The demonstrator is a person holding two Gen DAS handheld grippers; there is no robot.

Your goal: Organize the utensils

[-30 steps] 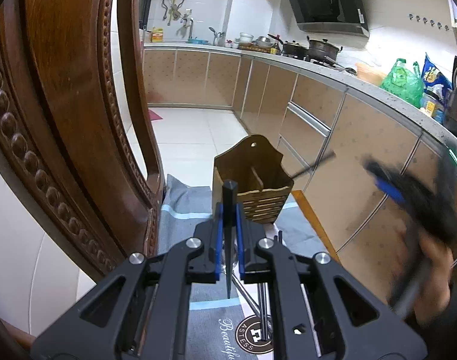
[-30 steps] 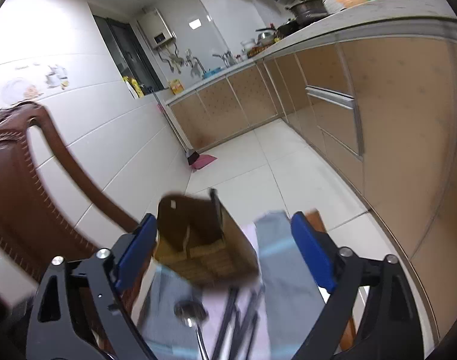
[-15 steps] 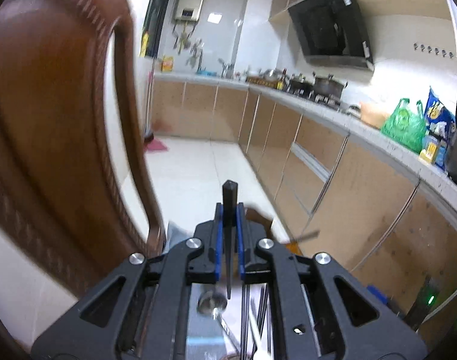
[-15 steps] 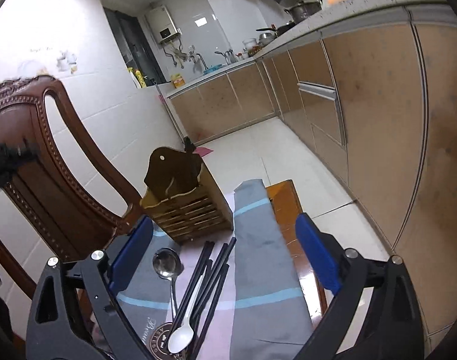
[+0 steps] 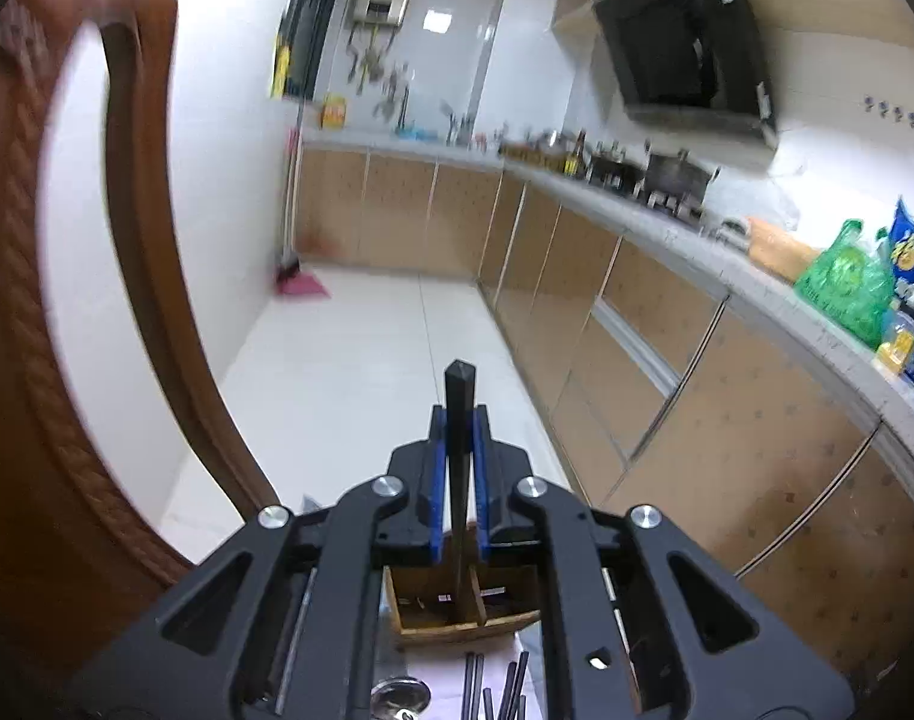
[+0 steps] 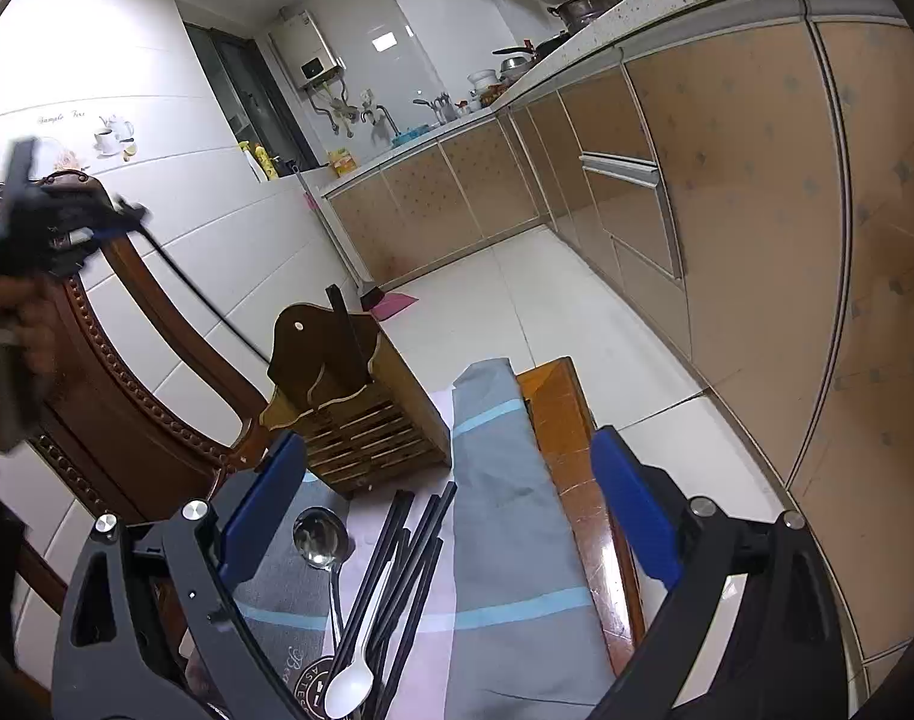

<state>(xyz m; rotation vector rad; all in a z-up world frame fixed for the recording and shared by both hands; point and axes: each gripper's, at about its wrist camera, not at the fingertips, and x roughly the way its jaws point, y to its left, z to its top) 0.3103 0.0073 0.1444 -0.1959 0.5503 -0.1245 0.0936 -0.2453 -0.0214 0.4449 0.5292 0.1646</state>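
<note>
My left gripper (image 5: 457,450) is shut on a black chopstick (image 5: 458,402) that points down over the wooden utensil holder (image 5: 457,606). In the right wrist view the left gripper (image 6: 105,228) is up at the left, the chopstick (image 6: 198,294) slanting down to the holder (image 6: 360,414), which has one chopstick (image 6: 345,324) standing in it. My right gripper (image 6: 450,516) is open and empty above several black chopsticks (image 6: 396,564), a metal spoon (image 6: 318,540) and a white spoon (image 6: 351,684) lying on the cloth.
A grey and pink cloth (image 6: 505,546) covers the small wooden table (image 6: 568,420). A carved wooden chair (image 6: 132,420) stands at the left behind the holder. Kitchen cabinets (image 6: 727,252) run along the right, with tiled floor between.
My left gripper rose with the chopstick and now looks down into the holder. My right gripper drew back from the holder, so the utensils on the cloth show in front of it.
</note>
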